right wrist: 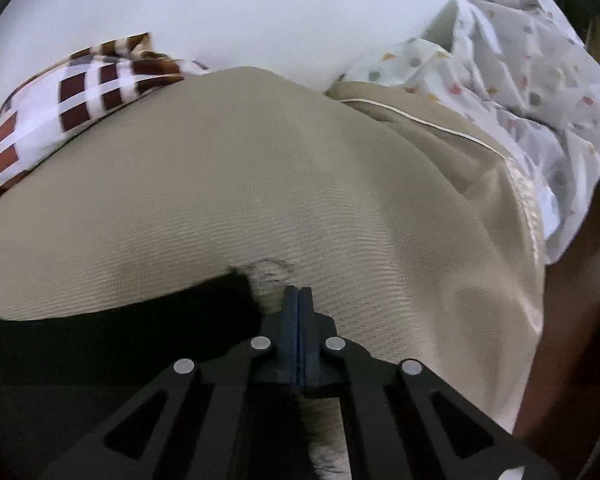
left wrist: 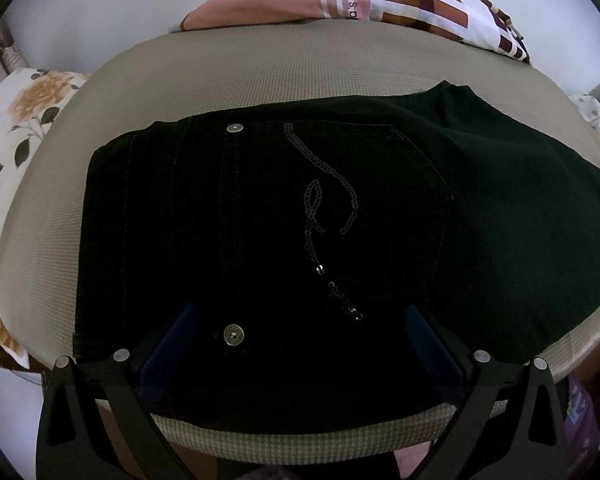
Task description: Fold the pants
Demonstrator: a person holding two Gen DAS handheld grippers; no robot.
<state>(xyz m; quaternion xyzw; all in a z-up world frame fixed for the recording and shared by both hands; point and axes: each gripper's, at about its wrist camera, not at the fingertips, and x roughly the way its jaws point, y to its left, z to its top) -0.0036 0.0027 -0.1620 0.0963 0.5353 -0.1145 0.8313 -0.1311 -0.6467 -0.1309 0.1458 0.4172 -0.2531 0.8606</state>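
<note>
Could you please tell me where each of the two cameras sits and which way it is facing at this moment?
Left wrist: on the left tool, angled steeply down at the black pants on the beige bed cover; its blue fingers stand wide apart.
Right wrist: on the right tool, looking down past its shut fingers at the pants' leg end.
Shared: pants, bed cover, checked pillow.

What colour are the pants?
Black, with a sequin swirl on the pocket. The pants show best in the left wrist view.
</note>
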